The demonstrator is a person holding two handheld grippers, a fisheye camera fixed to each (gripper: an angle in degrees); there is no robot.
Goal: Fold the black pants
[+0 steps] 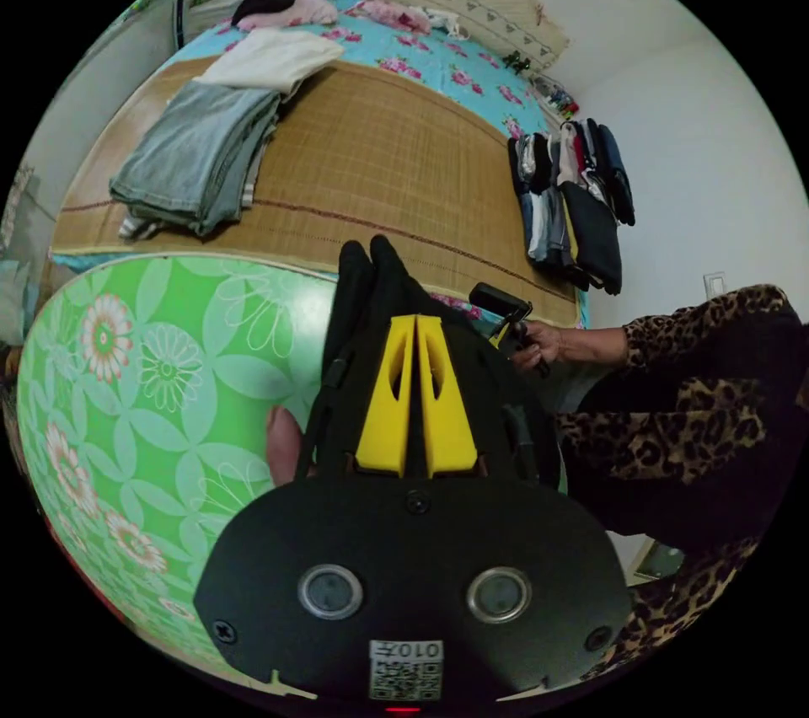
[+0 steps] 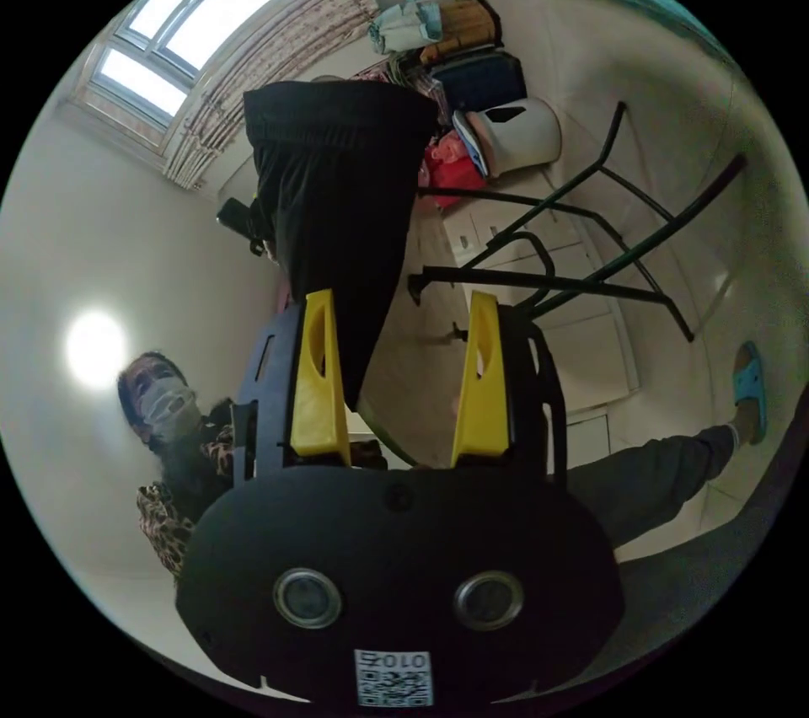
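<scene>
A bed (image 1: 379, 153) covered by a woven bamboo mat is stretching across the left gripper view, with a green flowered tabletop (image 1: 160, 381) curving below it. A stack of folded grey clothes (image 1: 198, 158) is lying on the mat beside a cream garment (image 1: 274, 56), while a row of folded dark clothes (image 1: 573, 195) is sitting along the mat's far edge. A person in a leopard-print sleeve (image 1: 691, 330) is reaching in from the right.

The black pants (image 2: 337, 204) are hanging in the air in the right gripper view, waistband uppermost as framed, in front of a dark metal frame (image 2: 573, 263). The left gripper (image 1: 415, 330) is pinching a bunch of that black cloth, its yellow jaws pressed together on the fabric. The right gripper (image 2: 396, 313) is standing with its jaws spread wide and nothing clamped between them, the pants' lower end dangling beside one jaw.
</scene>
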